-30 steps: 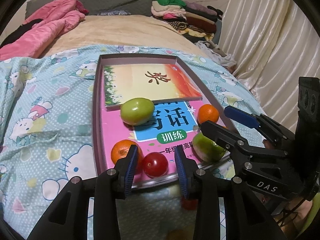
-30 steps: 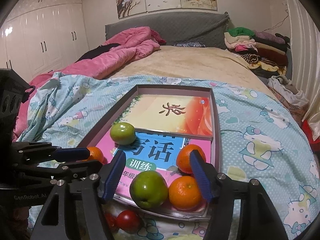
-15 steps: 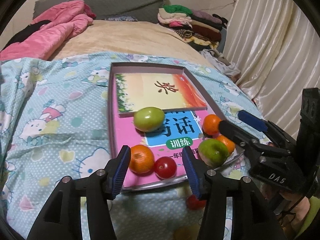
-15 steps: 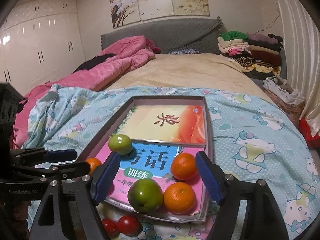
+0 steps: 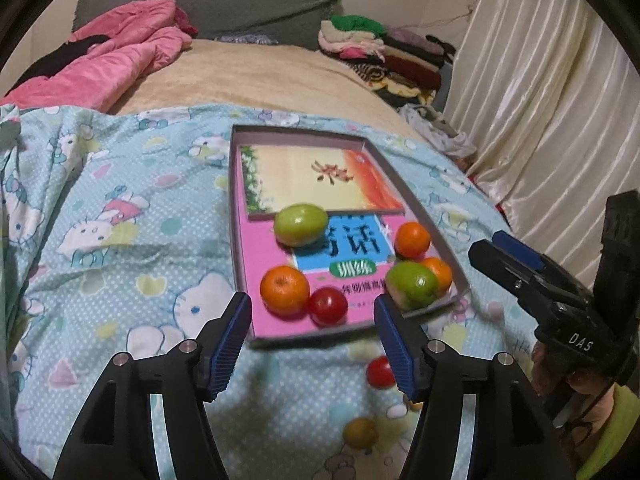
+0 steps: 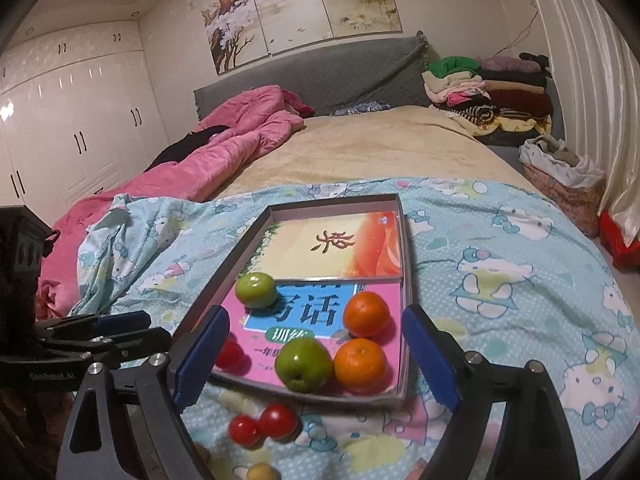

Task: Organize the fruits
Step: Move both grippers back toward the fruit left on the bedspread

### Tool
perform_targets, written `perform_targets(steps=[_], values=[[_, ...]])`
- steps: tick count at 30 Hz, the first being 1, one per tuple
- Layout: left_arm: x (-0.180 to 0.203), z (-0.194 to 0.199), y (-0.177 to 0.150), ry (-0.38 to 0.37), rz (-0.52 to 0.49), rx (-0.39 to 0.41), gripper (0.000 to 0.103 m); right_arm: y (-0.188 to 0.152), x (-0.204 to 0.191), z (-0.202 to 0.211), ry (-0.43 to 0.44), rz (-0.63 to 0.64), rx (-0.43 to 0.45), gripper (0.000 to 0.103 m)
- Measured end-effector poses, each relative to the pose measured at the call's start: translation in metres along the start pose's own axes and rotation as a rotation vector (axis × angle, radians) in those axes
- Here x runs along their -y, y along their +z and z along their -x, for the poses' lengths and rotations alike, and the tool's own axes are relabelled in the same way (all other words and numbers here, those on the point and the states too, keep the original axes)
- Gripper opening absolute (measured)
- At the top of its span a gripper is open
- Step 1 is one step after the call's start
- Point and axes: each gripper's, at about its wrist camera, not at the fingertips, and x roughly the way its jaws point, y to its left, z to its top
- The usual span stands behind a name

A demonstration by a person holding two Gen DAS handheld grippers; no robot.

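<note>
A shallow box tray point(image 5: 236, 216) point(image 6: 406, 280) lined with books lies on the blue bedspread. It holds two green apples point(image 5: 301, 225) point(image 5: 412, 283) point(image 6: 305, 364), three oranges point(image 5: 285, 290) point(image 6: 366, 314) point(image 6: 360, 365) and a red tomato point(image 5: 328, 306). Two red tomatoes point(image 6: 278, 421) point(image 6: 244, 431) and a small yellow fruit point(image 5: 361, 433) point(image 6: 260, 472) lie on the bedspread in front of the tray. My left gripper point(image 5: 314, 340) is open and empty, just short of the tray's near edge. My right gripper point(image 6: 316, 360) is open and empty, above the tray's near end.
A pink quilt point(image 6: 224, 148) lies at the far left of the bed. Folded clothes point(image 6: 488, 84) are stacked at the far right by the headboard. Curtains point(image 5: 540, 128) hang along the right side. A bag point(image 6: 560, 172) stands beside the bed.
Both grippers have pulled back and up from the tray, and both jaws have opened wider. The fruits in the tray have not moved.
</note>
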Motion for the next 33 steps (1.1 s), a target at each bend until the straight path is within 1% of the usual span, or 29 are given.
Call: perform_targets(steps=[2,9,12,15,20,24,26,28,32,33], values=[[0.002,0.001,-0.006,-0.007,-0.007,-0.029,0.066,-0.005,-0.003,0.003,-0.007,0.006,-0.015,0.088],[0.011,-0.002,-0.024,-0.016,-0.023,-0.095,0.066,-0.022,-0.009,0.002,-0.027,0.013,-0.105,0.088],[0.019,-0.007,-0.031,-0.011,-0.062,-0.135,0.066,-0.029,-0.008,0.0,-0.023,0.007,-0.141,0.088],[0.024,-0.014,-0.037,-0.023,-0.081,-0.18,0.065,-0.034,-0.006,-0.006,-0.011,-0.005,-0.185,0.088],[0.033,-0.016,-0.046,-0.031,-0.123,-0.204,0.065,-0.04,-0.004,-0.013,0.007,-0.014,-0.237,0.086],[0.039,-0.018,-0.05,-0.043,-0.14,-0.224,0.062,-0.045,-0.004,-0.019,0.021,-0.017,-0.275,0.078],[0.041,-0.021,-0.052,-0.042,-0.149,-0.239,0.061,-0.046,-0.004,-0.021,0.024,-0.012,-0.284,0.074],[0.043,-0.026,-0.055,-0.04,-0.16,-0.258,0.061,-0.048,-0.005,-0.022,0.035,-0.01,-0.294,0.068],[0.046,-0.033,-0.06,-0.044,-0.175,-0.298,0.05,-0.051,-0.005,-0.028,0.052,-0.006,-0.322,0.057],[0.046,-0.034,-0.062,-0.041,-0.182,-0.306,0.045,-0.052,-0.005,-0.03,0.056,-0.008,-0.331,0.054]])
